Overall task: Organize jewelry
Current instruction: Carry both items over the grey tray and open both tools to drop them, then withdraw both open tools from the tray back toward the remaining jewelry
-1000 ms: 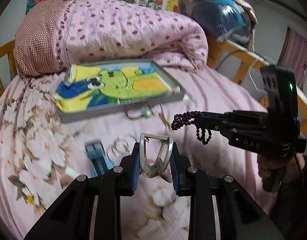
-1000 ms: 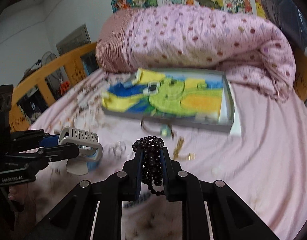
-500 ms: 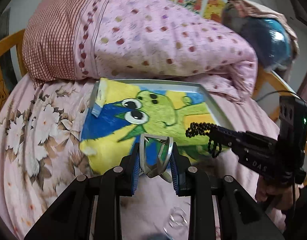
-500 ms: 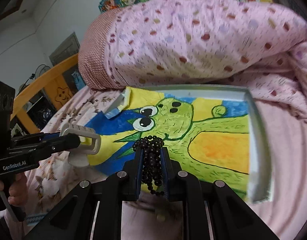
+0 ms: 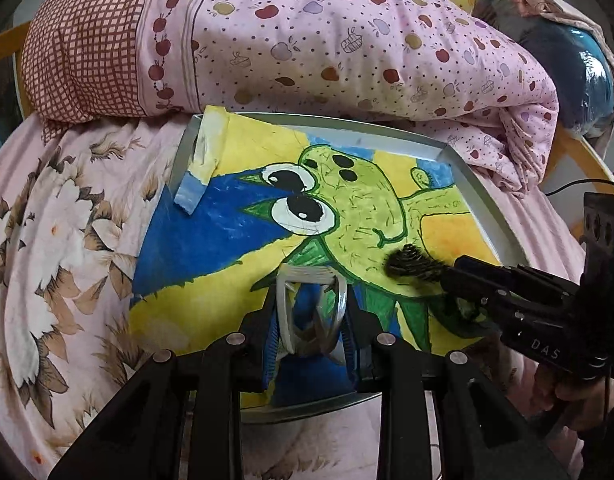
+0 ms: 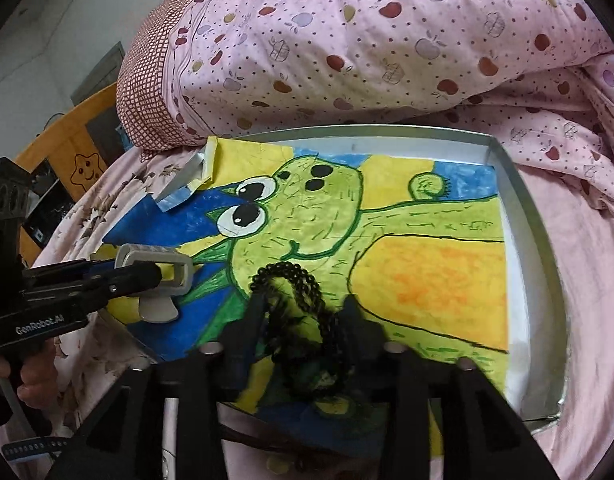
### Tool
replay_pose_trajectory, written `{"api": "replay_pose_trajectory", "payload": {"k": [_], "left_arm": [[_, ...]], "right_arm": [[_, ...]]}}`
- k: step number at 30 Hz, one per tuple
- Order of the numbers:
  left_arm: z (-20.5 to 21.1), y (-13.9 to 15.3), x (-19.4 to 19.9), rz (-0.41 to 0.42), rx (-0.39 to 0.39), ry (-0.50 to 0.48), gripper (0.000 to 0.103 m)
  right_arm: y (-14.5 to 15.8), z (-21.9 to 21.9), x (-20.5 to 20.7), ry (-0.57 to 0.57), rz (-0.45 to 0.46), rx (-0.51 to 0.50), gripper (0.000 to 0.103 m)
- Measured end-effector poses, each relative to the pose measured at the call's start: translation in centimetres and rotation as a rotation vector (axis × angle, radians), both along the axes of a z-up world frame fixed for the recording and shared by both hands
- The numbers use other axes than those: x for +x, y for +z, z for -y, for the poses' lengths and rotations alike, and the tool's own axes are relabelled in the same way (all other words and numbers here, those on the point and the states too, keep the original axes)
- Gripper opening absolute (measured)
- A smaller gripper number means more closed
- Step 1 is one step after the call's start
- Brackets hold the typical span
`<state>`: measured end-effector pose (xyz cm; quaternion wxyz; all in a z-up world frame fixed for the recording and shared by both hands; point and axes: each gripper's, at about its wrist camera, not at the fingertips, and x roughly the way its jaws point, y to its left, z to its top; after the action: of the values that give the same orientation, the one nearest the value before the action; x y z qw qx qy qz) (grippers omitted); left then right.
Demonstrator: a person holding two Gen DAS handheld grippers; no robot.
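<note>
Two claws are now hovering over the tray (image 6: 541, 248): right claw (image 6: 303, 312) is opening, dark bead bracelet (image 6: 299, 296) slipping free w/ drop-off underway; left claw (image 5: 311, 320) is pinching the silver hair clip (image 5: 307, 312).

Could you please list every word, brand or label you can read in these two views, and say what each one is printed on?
"DAS" — on the side of the right tool, seen from the left wrist.
"GenRobot.AI" — on the side of the left tool, seen from the right wrist.
The painted picture in the tray carries no readable text.
</note>
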<state>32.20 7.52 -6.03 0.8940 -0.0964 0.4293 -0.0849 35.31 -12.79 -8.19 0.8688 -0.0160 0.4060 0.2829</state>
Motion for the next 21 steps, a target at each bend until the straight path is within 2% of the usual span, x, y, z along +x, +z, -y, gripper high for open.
{"api": "replay_pose_trajectory", "payload": {"k": [2,3,4,6,8,9,11,12,13,16,21], "left_arm": [[-0.1,-0.1,0.0,-0.006,-0.023,0.000,0.041],[-0.2,0.1,-0.2,0.000,-0.033,0.009,0.054],[-0.4,0.3,-0.6,0.016,-0.043,0.019,0.061],[-0.7,1.1,-1.4,0.050,-0.059,0.031,0.062],[-0.9,2.0,-2.2,0.068,-0.064,0.036,0.062],[-0.9,2.3,-2.4,0.074,-0.063,0.040,0.062],[-0.7,3.6,-3.5,0.099,-0.039,0.054,0.071],[-0.5,4.1,-4.1,0.116,-0.030,0.058,0.081],[-0.4,4.9,-5.0,0.151,-0.024,0.060,0.088],[-0.1,6.7,-7.5,0.230,-0.010,0.070,0.098],[0.4,9.0,-11.5,0.313,-0.004,0.085,0.101]], "right_arm": [[0.4,0.4,-0.4,-0.018,0.025,-0.006,0.054],[0.8,0.6,-0.6,-0.026,0.035,-0.003,0.055],[1.0,0.8,-0.7,-0.033,0.043,0.002,0.059],[1.9,1.4,-1.4,-0.055,0.070,0.017,0.067],[2.9,2.1,-2.5,-0.079,0.100,0.040,0.085],[3.7,2.5,-3.3,-0.093,0.124,0.056,0.087],[5.1,3.2,-4.9,-0.110,0.166,0.084,0.093],[5.6,3.4,-5.4,-0.115,0.182,0.092,0.095],[6.4,3.7,-6.3,-0.124,0.207,0.102,0.103],[8.3,4.4,-8.8,-0.156,0.277,0.120,0.103],[10.8,5.7,-12.9,-0.175,0.348,0.138,0.103]]}}
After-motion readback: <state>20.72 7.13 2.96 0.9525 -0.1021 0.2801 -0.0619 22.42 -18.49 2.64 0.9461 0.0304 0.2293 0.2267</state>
